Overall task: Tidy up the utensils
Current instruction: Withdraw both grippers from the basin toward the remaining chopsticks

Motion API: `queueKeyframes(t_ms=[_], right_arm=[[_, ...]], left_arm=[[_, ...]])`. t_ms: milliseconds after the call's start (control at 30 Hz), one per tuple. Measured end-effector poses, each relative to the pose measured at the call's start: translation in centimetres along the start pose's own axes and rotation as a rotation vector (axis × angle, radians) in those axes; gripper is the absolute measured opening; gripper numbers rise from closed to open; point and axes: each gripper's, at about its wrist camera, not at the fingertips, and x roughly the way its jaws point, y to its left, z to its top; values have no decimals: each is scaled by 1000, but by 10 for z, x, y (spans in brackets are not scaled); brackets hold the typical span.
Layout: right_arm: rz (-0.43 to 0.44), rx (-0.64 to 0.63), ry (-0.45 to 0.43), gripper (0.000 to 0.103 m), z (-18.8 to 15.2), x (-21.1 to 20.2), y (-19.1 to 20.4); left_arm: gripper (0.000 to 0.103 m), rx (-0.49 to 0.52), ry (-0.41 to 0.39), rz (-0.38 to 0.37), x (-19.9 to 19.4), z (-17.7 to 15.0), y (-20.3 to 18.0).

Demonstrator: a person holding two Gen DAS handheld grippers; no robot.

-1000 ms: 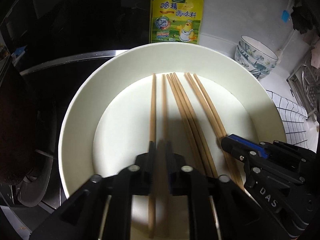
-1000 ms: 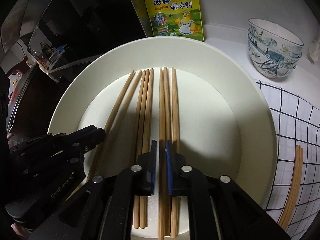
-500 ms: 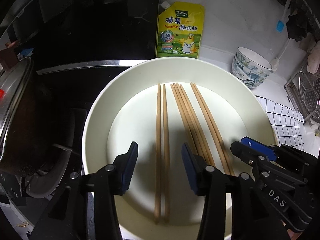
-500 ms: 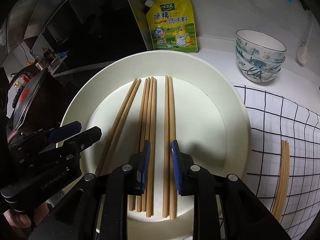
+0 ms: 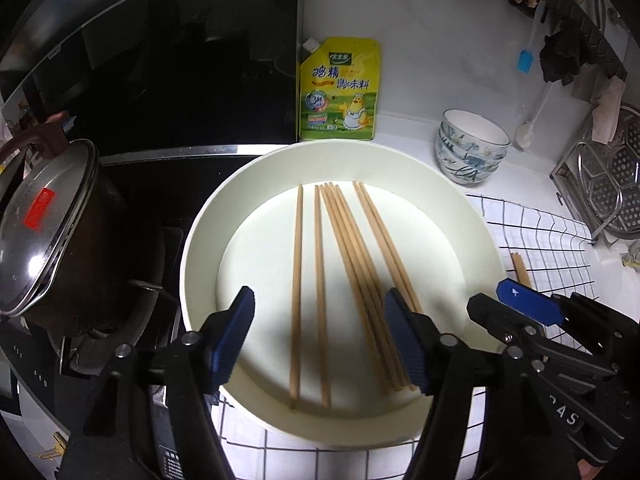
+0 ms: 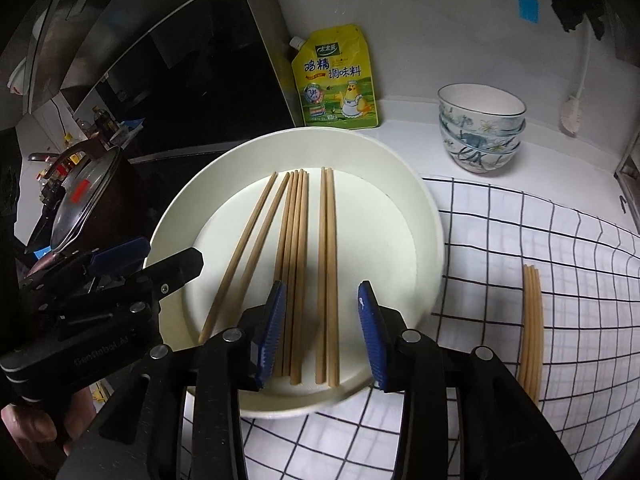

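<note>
bench (image 6: pixel 500 240) checked cloth, far edge | plate (image 5: pixel 208 240) holds eight chopsticks (image 6: pixel 296 264), more lie right (image 6: pixel 531 320) | left tongs (image 5: pixel 320 336), right tongs (image 6: pixel 320 328) both sprung open since a second ago, pairs released | placement looks done

The yellow seasoning pouch (image 5: pixel 339 90) standing against the wall reads "鸡精调味料" in large characters with a "3" in its round blue badge, its smaller brand line too small to read, while the right gripper (image 5: pixel 516 306) body shows the letters "DAS".
</note>
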Motion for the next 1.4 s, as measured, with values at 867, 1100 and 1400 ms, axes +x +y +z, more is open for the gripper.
queueKeyframes(t_ms=[867,1100,1400], right_arm=[[-165,91,8,57,-65,-64,-144],[-199,113,51,57,-84,-57,-185],[-187,96,96,59,-103,-31,-208]], left_arm=[[80,23,18,-94,-12,-35,-115],[80,67,35,-121,-5,-44,-156],[82,123,80,-128,12,-63,-198]])
